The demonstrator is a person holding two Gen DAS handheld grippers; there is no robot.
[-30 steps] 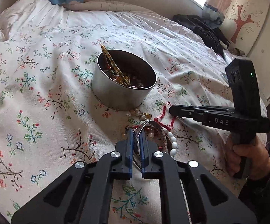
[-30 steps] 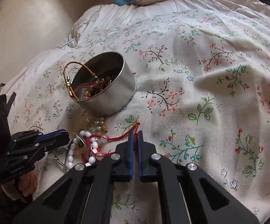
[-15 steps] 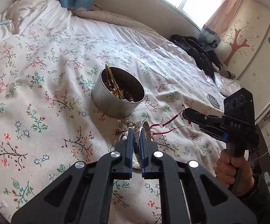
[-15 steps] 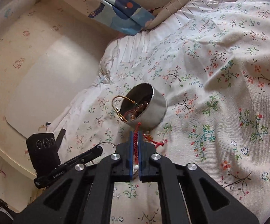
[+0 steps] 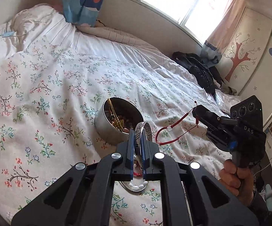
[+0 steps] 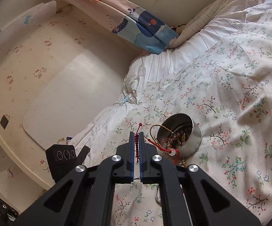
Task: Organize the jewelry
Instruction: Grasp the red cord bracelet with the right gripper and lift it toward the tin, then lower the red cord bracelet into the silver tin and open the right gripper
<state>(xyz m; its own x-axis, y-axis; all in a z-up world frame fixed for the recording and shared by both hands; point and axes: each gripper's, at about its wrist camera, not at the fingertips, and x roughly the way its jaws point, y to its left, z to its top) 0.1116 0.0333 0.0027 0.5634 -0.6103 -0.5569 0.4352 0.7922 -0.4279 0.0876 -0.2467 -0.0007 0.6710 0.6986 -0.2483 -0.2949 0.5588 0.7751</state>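
A round metal tin (image 5: 117, 124) with beads and a gold chain stands on the floral bedspread; it also shows in the right wrist view (image 6: 185, 137). My left gripper (image 5: 137, 131) is shut on an engraved silver bangle (image 5: 144, 130), held above the bed just right of the tin. My right gripper (image 6: 136, 134) is shut on a red cord bracelet (image 6: 154, 145), lifted in the air left of the tin; its loop (image 5: 171, 131) hangs free in the left wrist view. A white pearl strand (image 5: 136, 186) lies on the bed under my left gripper.
The bed (image 5: 60, 86) runs to a wall and window at the back. A dark garment (image 5: 201, 71) lies at the far right edge. A blue patterned curtain (image 6: 145, 32) hangs by the pillow. A padded headboard (image 6: 60, 98) stands left of the bed.
Both grippers have risen well above the bed. The left one lifted the silver bangle off the pile, and the right one lifted the red cord bracelet clear of it.
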